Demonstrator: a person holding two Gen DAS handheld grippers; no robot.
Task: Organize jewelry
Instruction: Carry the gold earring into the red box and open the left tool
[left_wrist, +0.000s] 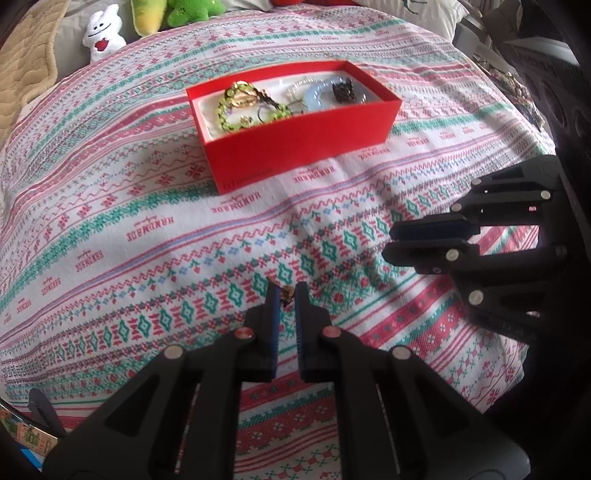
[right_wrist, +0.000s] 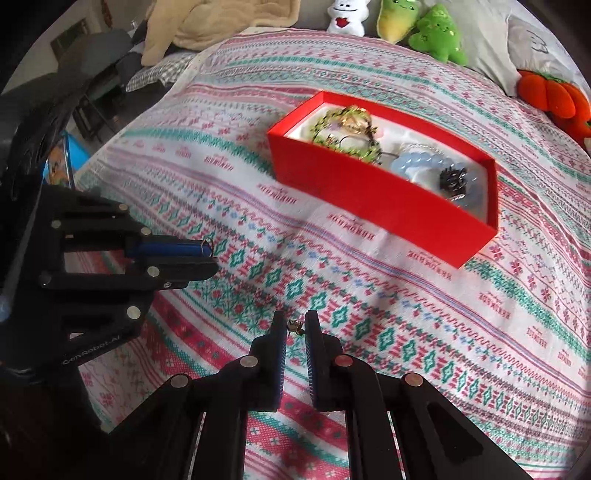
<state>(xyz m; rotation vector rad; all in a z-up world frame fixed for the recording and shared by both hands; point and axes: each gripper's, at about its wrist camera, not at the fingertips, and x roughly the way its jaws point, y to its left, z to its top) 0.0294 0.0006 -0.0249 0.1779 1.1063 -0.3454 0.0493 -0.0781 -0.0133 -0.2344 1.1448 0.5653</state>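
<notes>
The left gripper (left_wrist: 286, 293) has its fingers clenched on a small gold earring (left_wrist: 287, 293), pinched at the very tips above the patterned bedspread (left_wrist: 147, 229). The right gripper (right_wrist: 295, 326) is likewise clamped on a tiny earring (right_wrist: 294, 325) with a green bead, held just between its fingertips. In the left wrist view the right gripper reaches in from the right edge; in the right wrist view the left gripper comes in from the left, a small wire hoop showing at its tip. Farther off on the bed sits the open red box (left_wrist: 303, 147), holding a green beaded bracelet (left_wrist: 229, 110), a pale blue bracelet (left_wrist: 314, 98) and a dark piece (left_wrist: 343, 92). Plush toys (right_wrist: 436, 33) line the far edge.
</notes>
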